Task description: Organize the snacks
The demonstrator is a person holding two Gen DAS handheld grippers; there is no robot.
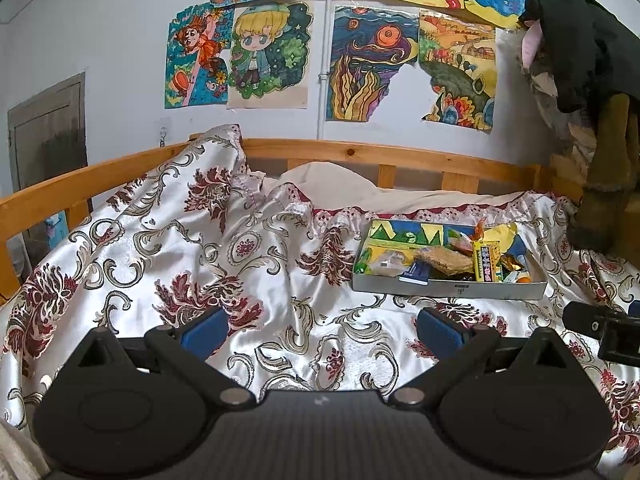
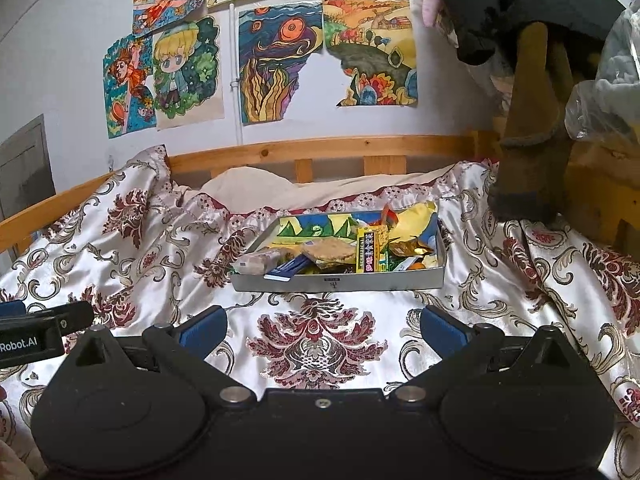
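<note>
A shallow grey cardboard tray with a colourful printed lining (image 2: 340, 282) sits on the bed's shiny cream quilt patterned with maroon flowers (image 2: 316, 344), and all the snacks visible lie inside it: a yellow upright packet with pink lettering (image 2: 370, 254), a round flat biscuit in clear wrap (image 2: 330, 251), a pale wrapped bar (image 2: 256, 261) at the tray's left end, a blue flat packet (image 2: 286, 270) leaning on the front wall, and a crumpled yellow bag (image 2: 416, 216) at the back right. No loose snack shows on the quilt, so this fits either a tray already filled or one waiting to be sorted. The left gripper (image 1: 320, 332) and the right gripper (image 2: 320, 332) both hover low over the quilt in front of the tray, jaws spread wide and holding nothing. If sorting within the tray is meant, a good approach is from above toward one packet at a time, gripping the stiff yellow packet by its flat faces and going gently on the biscuit, which would probably crack; the soft quilt may let the tray tip if pressed on one wall. The small wrapped pieces at the tray's right corner are too jumbled to identify, the tray floor under the pile is hidden, and the bed's near edge is cut off by the gripper bodies.
</note>
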